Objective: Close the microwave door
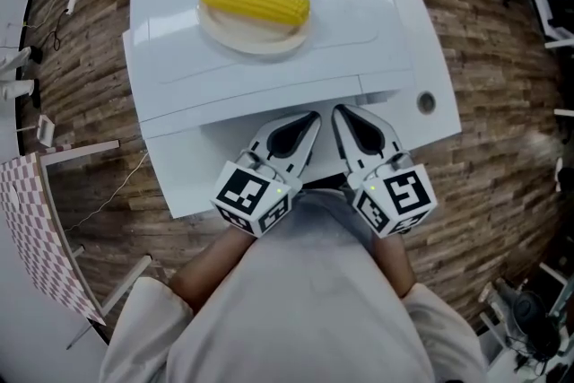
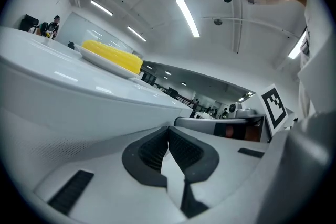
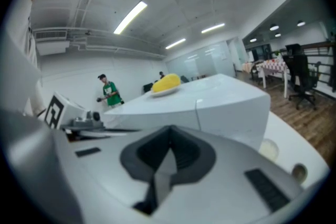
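Note:
The white microwave (image 1: 269, 58) stands right in front of me, seen from above. Its front face (image 1: 224, 148) with the door looks flush with the body, and a round knob (image 1: 426, 101) sits at its right end. My left gripper (image 1: 309, 117) and right gripper (image 1: 341, 110) point side by side at the middle of that front, fingertips close to it; I cannot tell whether they touch. Both are shut with nothing between the jaws, as the left gripper (image 2: 168, 128) and right gripper (image 3: 169, 127) views confirm. A yellow corn cob (image 1: 256, 3) lies on a plate (image 1: 256, 39) on top.
Wooden floor surrounds the microwave. A checkered cloth (image 1: 36, 229) lies at the lower left. Chair bases and cables show at the right edge. In the right gripper view a person in green (image 3: 107, 93) stands far off, and an office chair (image 3: 296, 73) is at the right.

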A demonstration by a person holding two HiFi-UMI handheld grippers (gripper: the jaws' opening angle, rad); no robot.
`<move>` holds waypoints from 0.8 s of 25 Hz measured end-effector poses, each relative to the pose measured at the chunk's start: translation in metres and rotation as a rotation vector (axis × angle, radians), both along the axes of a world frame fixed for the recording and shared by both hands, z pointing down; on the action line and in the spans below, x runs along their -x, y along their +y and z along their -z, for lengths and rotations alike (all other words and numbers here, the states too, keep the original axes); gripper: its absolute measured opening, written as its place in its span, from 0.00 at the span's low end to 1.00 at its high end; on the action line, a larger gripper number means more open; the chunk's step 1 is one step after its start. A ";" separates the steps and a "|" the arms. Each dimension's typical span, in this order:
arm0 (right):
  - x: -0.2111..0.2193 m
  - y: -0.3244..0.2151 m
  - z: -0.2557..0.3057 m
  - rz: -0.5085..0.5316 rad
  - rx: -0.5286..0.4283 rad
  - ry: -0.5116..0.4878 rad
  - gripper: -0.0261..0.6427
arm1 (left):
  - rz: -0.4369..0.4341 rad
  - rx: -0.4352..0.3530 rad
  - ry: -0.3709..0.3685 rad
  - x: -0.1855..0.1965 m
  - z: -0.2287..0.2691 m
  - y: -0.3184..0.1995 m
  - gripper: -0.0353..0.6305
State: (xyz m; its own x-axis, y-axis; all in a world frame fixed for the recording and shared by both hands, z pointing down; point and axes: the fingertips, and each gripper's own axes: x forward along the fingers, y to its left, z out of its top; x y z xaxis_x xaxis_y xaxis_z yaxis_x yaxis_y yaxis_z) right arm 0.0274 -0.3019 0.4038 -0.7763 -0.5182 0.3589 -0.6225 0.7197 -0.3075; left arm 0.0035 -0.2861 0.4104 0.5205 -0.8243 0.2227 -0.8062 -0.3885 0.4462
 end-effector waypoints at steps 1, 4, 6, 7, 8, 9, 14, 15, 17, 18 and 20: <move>0.001 0.003 0.002 0.001 -0.004 -0.002 0.07 | -0.004 -0.003 0.000 0.000 0.002 0.002 0.09; -0.001 0.012 0.005 -0.010 -0.008 -0.006 0.07 | -0.014 -0.008 0.002 0.001 0.005 0.010 0.09; -0.004 0.019 0.006 -0.023 -0.009 -0.007 0.07 | -0.020 -0.010 0.007 0.001 0.007 0.016 0.09; -0.005 0.022 0.007 -0.030 -0.010 -0.008 0.07 | -0.024 -0.012 0.008 0.001 0.008 0.019 0.09; -0.007 0.025 0.008 -0.036 -0.011 -0.010 0.07 | -0.027 -0.014 0.009 0.001 0.009 0.022 0.09; -0.008 0.028 0.010 -0.043 -0.012 -0.012 0.07 | -0.031 -0.016 0.009 0.001 0.010 0.025 0.09; -0.019 0.043 0.018 -0.074 -0.020 -0.029 0.07 | -0.051 -0.028 0.014 -0.003 0.015 0.042 0.09; -0.021 0.046 0.020 -0.078 -0.019 -0.034 0.07 | -0.054 -0.031 0.014 -0.003 0.016 0.046 0.09; -0.025 0.053 0.023 -0.079 -0.020 -0.038 0.07 | -0.056 -0.034 0.017 -0.003 0.018 0.053 0.09; -0.026 0.058 0.024 -0.076 -0.022 -0.037 0.07 | -0.056 -0.032 0.020 -0.002 0.019 0.057 0.09; -0.029 0.067 0.028 -0.068 -0.020 -0.043 0.07 | -0.055 -0.031 0.023 0.000 0.021 0.065 0.09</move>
State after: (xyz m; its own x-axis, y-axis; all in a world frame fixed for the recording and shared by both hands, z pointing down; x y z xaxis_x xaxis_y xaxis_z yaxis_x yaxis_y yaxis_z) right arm 0.0564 -0.2348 0.3759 -0.7535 -0.5769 0.3154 -0.6568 0.6823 -0.3210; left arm 0.0038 -0.2210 0.3895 0.5697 -0.8007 0.1850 -0.7730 -0.4457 0.4515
